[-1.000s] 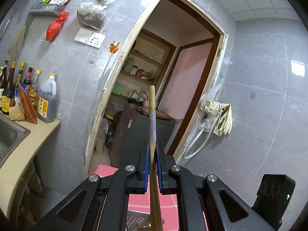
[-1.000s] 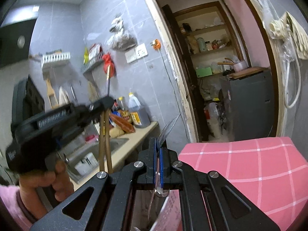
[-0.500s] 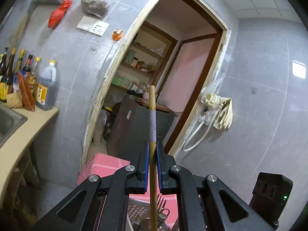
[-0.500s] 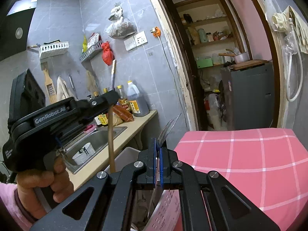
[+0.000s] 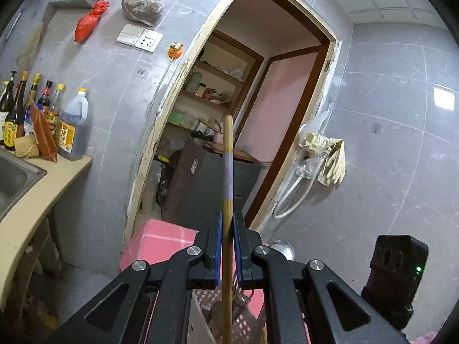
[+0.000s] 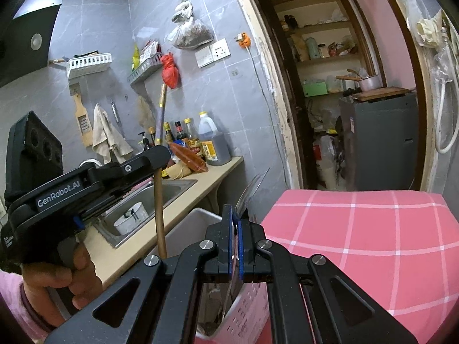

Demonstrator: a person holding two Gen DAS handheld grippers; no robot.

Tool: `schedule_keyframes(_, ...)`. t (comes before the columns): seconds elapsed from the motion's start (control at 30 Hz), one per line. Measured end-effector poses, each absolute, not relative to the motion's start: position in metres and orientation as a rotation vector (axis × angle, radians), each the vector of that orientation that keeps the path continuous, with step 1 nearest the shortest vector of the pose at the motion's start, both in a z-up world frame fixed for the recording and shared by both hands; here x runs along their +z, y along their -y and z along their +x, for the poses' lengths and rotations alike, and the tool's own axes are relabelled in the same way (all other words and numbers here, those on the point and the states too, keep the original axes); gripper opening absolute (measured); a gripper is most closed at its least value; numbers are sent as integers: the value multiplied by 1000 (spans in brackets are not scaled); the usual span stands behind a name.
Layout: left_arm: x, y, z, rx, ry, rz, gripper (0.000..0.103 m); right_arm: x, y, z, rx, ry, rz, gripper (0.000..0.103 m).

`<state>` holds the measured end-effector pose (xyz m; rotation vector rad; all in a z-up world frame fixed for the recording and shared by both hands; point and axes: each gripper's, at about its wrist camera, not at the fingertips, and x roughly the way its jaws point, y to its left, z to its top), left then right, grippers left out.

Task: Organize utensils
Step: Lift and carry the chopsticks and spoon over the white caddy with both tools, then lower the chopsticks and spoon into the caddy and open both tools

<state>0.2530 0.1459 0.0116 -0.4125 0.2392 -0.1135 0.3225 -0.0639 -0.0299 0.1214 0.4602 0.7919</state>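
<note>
We saw the left gripper (image 5: 226,246) clenched on a pair of wooden chopsticks (image 5: 228,172), which stood upright between its blue pads (image 5: 218,246). Compared with a second earlier, the left gripper had come lower: the pink perforated utensil basket (image 5: 243,321) now showed beneath its jaws, with the chopsticks' lower ends reaching down into it, where before only the pink checked cloth (image 6: 358,229) lay below. In the right wrist view the left gripper (image 6: 160,157) sat to the left, near the sink (image 6: 172,192), lower than before. The right gripper (image 6: 233,246) had hardly shifted and stayed clamped on a clear plastic utensil (image 6: 252,189), whose tip rose above its pads over the basket (image 6: 249,301).
</note>
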Motion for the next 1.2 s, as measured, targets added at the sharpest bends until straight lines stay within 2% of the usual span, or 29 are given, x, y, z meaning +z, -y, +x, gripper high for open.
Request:
schedule_keyframes(0.37,2,-131,251,-78,-302,-317,3,-33,67,320,792,-440,75,4)
schedule_keyframes(0.7,-10,-139,228,-56,-322,-445,3,-35,72,319,813,-460,80,5)
schedule_keyframes(0.8,-14,-139,213,-53,-316,-497,3,-36,76,319,827,-480,83,17)
schedule_keyframes(0.83,-15,-138,210,-54,-318,-511,5,-36,77,319,836,-485,87,27)
schedule_keyframes(0.87,-17,-137,207,-54,-322,-524,6,-36,80,318,842,-489,94,31)
schedule_keyframes(0.97,-22,-133,198,-56,-337,-554,15,-35,85,316,841,-488,101,31)
schedule_keyframes(1.03,-26,-126,189,-60,-346,-563,31,-34,92,314,827,-484,103,33)
schedule_keyframes(1.13,-31,-112,181,-73,-371,-558,41,-33,102,312,792,-484,105,47)
schedule_keyframes(1.2,-36,-103,181,-62,-394,-548,45,-33,111,311,760,-492,105,52)
